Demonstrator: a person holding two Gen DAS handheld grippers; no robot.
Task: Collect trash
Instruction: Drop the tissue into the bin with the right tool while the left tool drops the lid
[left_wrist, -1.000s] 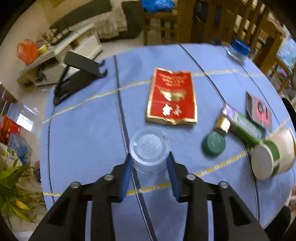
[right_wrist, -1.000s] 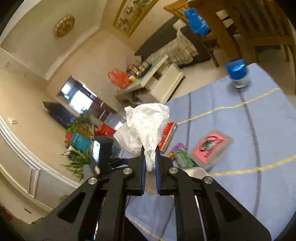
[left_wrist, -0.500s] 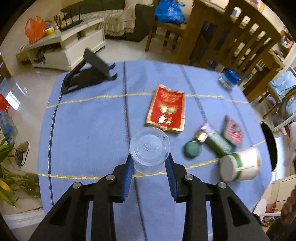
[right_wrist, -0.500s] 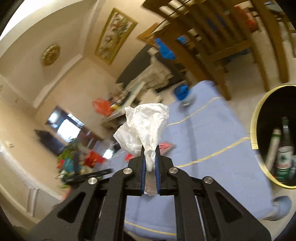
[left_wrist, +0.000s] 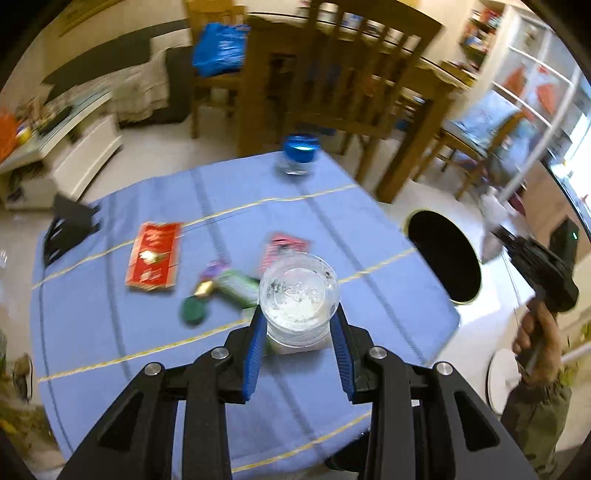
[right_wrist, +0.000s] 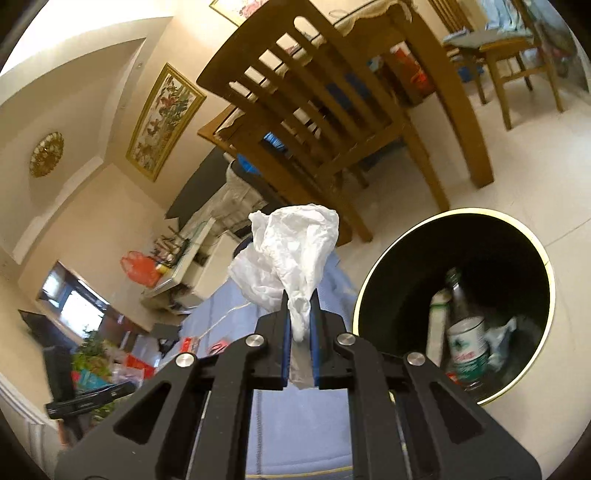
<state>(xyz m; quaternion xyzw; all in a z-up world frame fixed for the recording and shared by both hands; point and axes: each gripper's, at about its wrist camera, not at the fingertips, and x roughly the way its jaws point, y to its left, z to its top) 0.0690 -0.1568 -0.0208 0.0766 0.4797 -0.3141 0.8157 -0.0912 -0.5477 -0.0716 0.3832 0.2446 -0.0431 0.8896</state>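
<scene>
Trash bin (right_wrist: 373, 288) now nearer — tissue (right_wrist: 291, 254) still clamped.

My right gripper (right_wrist: 298, 314) pinching a crumpled white tissue (right_wrist: 291, 254), black bin (right_wrist: 391, 280) just right of it, bottles (right_wrist: 463, 328) inside, wooden chair (right_wrist: 332, 96) beyond the bin

Table items (left_wrist: 229, 284) motion-blurred; bin (right_wrist: 384, 295) bottom hidden.

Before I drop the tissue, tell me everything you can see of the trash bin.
The trash bin is round, with a black inside and a thin pale-gold rim. It stands open on the tiled floor beside the blue-clothed table. Inside lie a green-labelled glass bottle, a pale tube-like item and crumpled white trash. Nothing touches its rim.
</scene>
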